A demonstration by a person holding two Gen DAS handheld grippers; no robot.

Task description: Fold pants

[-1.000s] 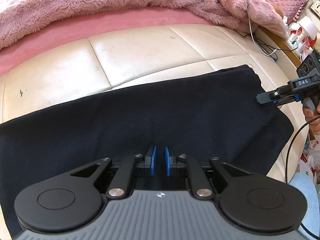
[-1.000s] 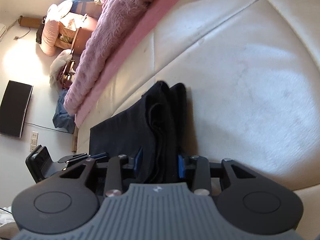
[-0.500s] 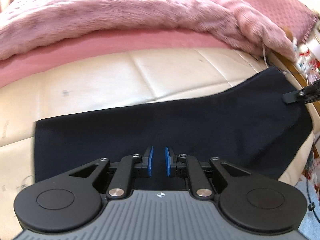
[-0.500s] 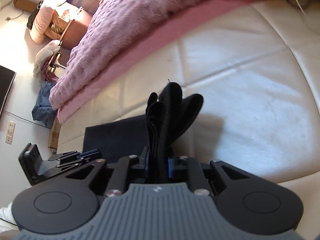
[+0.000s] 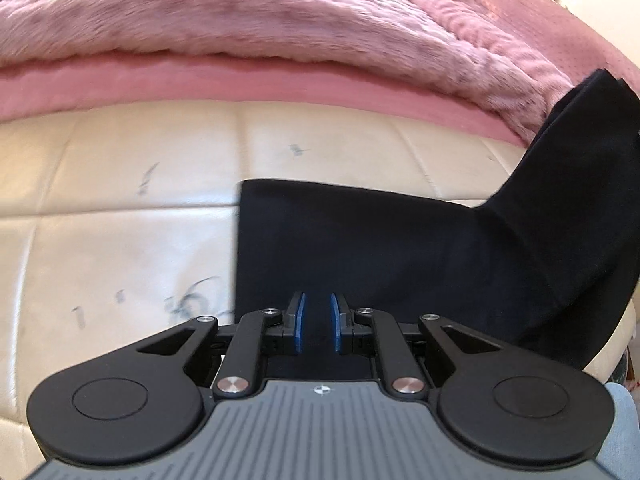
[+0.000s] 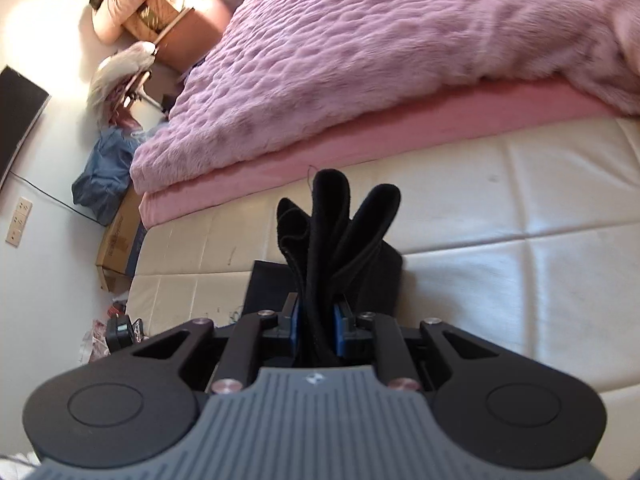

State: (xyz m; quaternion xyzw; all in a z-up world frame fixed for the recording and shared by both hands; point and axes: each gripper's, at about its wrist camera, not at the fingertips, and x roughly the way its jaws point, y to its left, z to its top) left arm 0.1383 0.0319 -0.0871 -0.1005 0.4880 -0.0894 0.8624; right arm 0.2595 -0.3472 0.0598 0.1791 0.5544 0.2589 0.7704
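Right tool [image 6: 316,330] pinches the lifted pants [image 6: 340,224] end.

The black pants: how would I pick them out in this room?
Find the cream quilted surface edging the bed, below the fluffy pink blanket. The black pants lie there, one end lifted in the right gripper. They are the only dark cloth there.

Bare cream mattress [image 5: 120,208] left of the pants [image 5: 360,240] (pink blanket [image 5: 240,20] heaped behind).

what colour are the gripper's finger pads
Blue pads; clearest in the left wrist view.
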